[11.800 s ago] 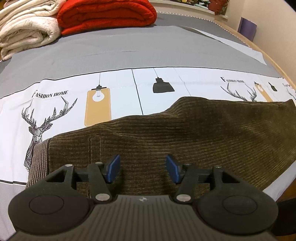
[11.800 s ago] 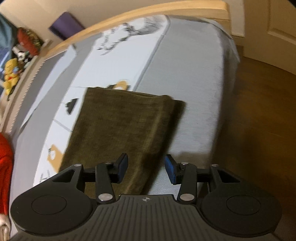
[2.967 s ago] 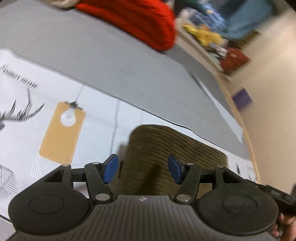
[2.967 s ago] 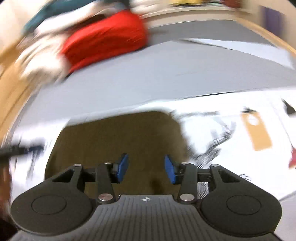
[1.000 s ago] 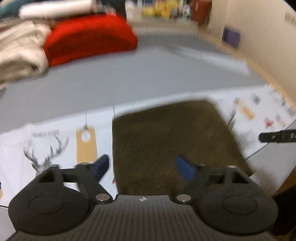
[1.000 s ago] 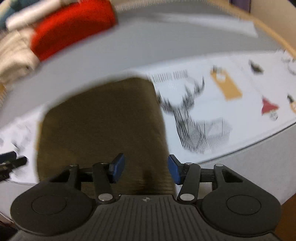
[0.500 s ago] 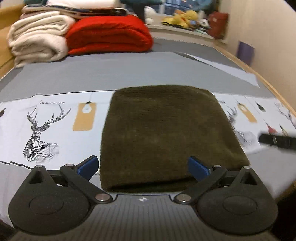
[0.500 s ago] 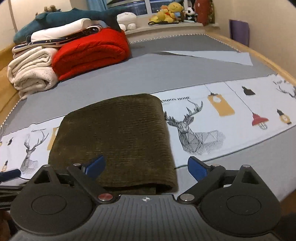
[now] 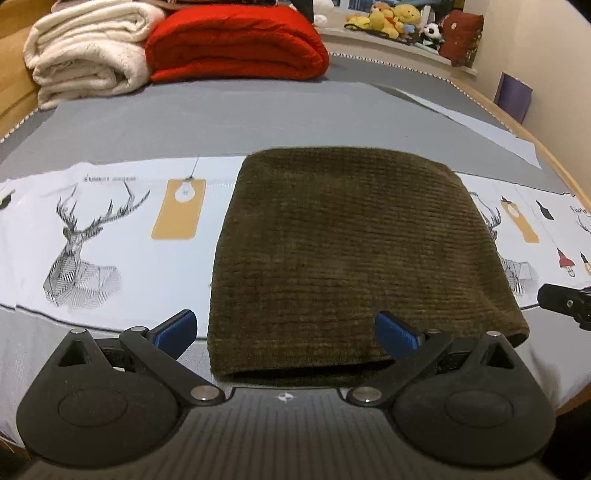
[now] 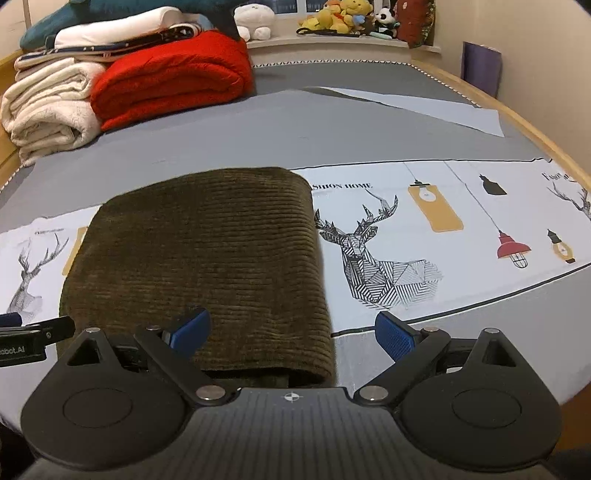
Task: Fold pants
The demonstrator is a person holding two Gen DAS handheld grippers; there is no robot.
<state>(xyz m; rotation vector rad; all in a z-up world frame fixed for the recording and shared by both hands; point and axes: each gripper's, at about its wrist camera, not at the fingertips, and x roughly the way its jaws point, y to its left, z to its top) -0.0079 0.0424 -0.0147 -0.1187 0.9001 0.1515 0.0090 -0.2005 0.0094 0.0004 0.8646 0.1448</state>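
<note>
The olive-brown corduroy pants (image 9: 354, 251) lie folded into a compact rectangle on the bed's printed sheet (image 9: 110, 236). They also show in the right wrist view (image 10: 199, 266). My left gripper (image 9: 286, 330) is wide open and empty, held just in front of the bundle's near edge. My right gripper (image 10: 291, 332) is wide open and empty, near the bundle's near right corner. Each gripper's tip shows at the edge of the other's view: the right one (image 9: 565, 301) and the left one (image 10: 33, 332).
A red blanket (image 9: 236, 40) and a cream blanket (image 9: 88, 48) are stacked at the far end of the bed. Soft toys (image 10: 343, 14) line the window ledge. A wooden bed rail (image 10: 517, 122) runs along the right side. The bed's near edge is right below the grippers.
Both grippers have opened wide and drawn back from the pants. The bundle went from long to a compact rectangle and lies still now.
</note>
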